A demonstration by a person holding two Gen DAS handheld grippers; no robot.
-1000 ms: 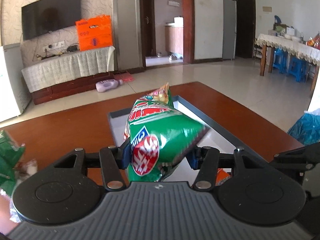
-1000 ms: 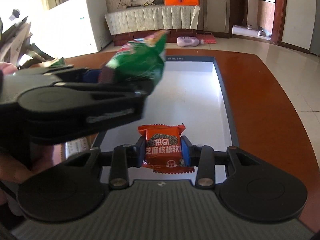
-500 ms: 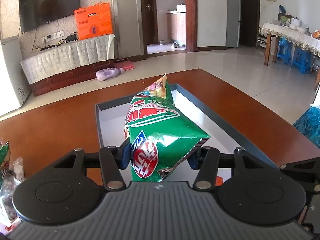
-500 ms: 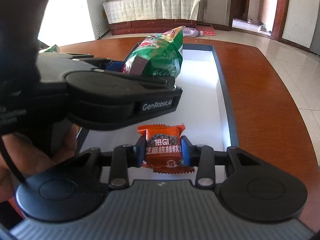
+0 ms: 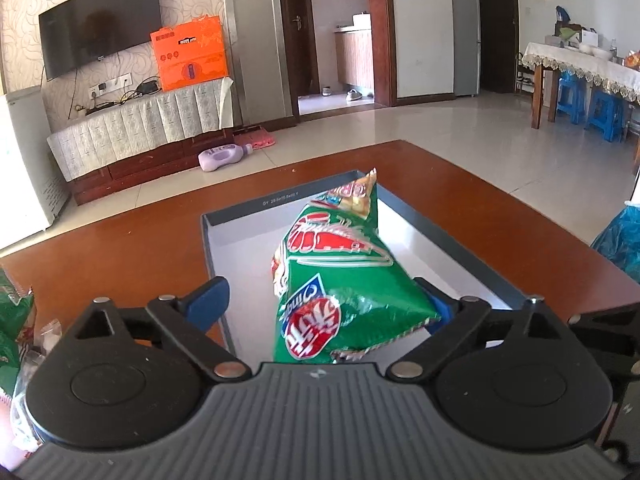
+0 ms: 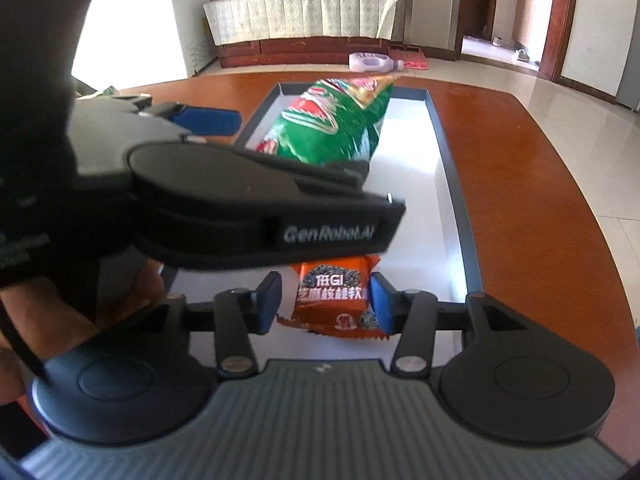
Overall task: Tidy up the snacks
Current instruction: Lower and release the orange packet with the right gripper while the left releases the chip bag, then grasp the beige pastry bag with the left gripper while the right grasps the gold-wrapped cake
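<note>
A glossy brown wooden table [image 5: 460,200] carries a shallow dark-rimmed tray [image 5: 452,240] just ahead of both pairs of fingers. Left of the left fingers, a few snack packets [image 5: 16,332] lie on the wood

Beyond your table you see a wall television [image 5: 96,42], an orange box [image 5: 190,58] (on the covered cabinet), and a purple bottle [image 5: 222,157] on the floor.

Both wrist cameras (close, angled down) share the tray [image 5: 460,248].
</note>
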